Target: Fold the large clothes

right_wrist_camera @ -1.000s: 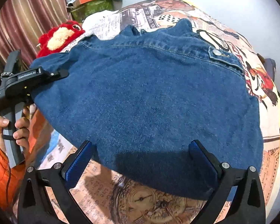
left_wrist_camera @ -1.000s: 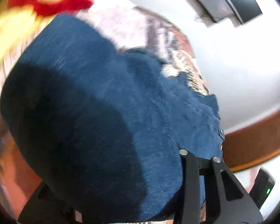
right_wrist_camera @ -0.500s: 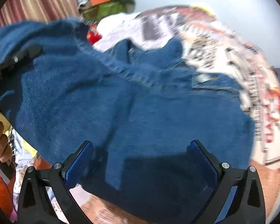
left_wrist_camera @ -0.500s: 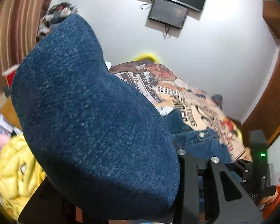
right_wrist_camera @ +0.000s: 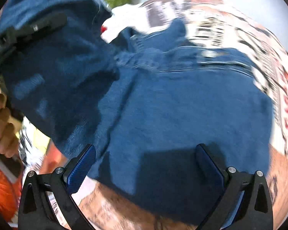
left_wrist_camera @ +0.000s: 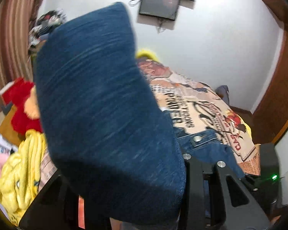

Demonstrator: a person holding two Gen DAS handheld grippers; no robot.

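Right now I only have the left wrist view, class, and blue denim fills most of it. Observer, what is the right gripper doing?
Observer: The right gripper hangs open over the near part of the denim jacket, its blue pads wide apart with nothing clamped.
Operator: And is my left gripper really holding cloth?
Observer: Yes. From the right wrist view, the left gripper has one side of the jacket raised and draped around it, above the bed cover.
Operator: Who holds it?
Observer: A person's hand grips its handle at the left edge.
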